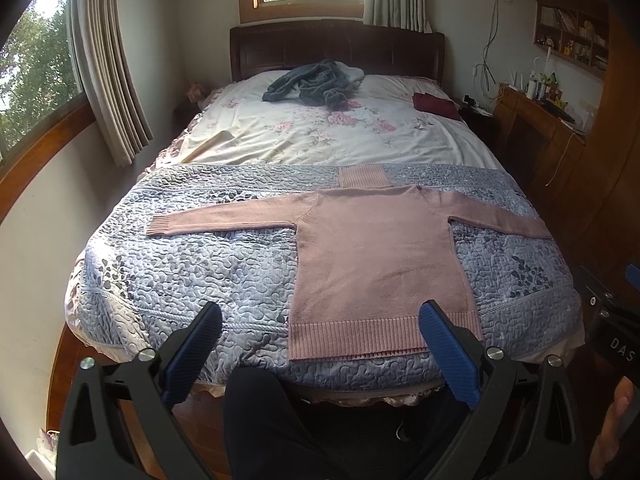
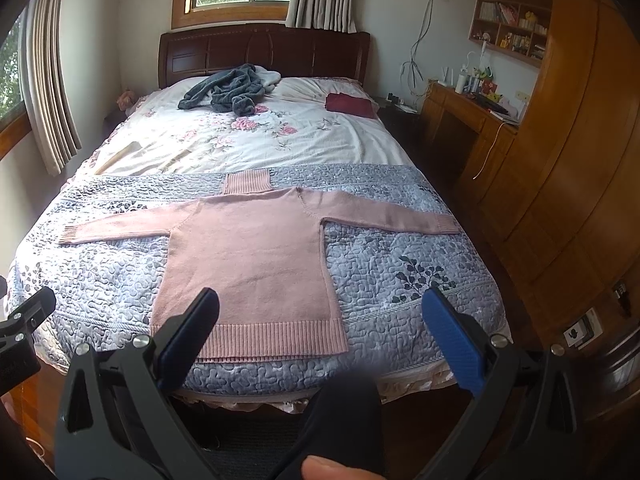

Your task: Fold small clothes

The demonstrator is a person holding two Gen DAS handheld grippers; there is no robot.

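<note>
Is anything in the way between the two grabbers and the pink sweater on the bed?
No. The pink sweater lies flat on the quilt, and both the left gripper and right gripper are open with nothing blocking them.

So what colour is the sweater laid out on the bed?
Dusty pink sweater, clearest in the right wrist view.

The dusty-pink knitted sweater (image 1: 376, 256) is soft, matt wool-like cloth, smooth across the body with ribbed hem, cuffs and collar. Under it the grey-blue quilted bedspread (image 1: 192, 264) has a puckered, pebbly stitch and a faint sheen. The white floral cotton sheet (image 1: 320, 136) looks thin and creased. The dark grey fleecy garment (image 2: 228, 92) seems plush, though it is too far off to be sure. The dark brown wooden headboard (image 2: 264, 48) is polished, as is the glossy honey-coloured wooden wardrobe (image 2: 568, 168). The left gripper (image 1: 322, 322) and right gripper (image 2: 320, 306) have matt black plastic frames, stippled blue pads and bright metal screws.
</note>
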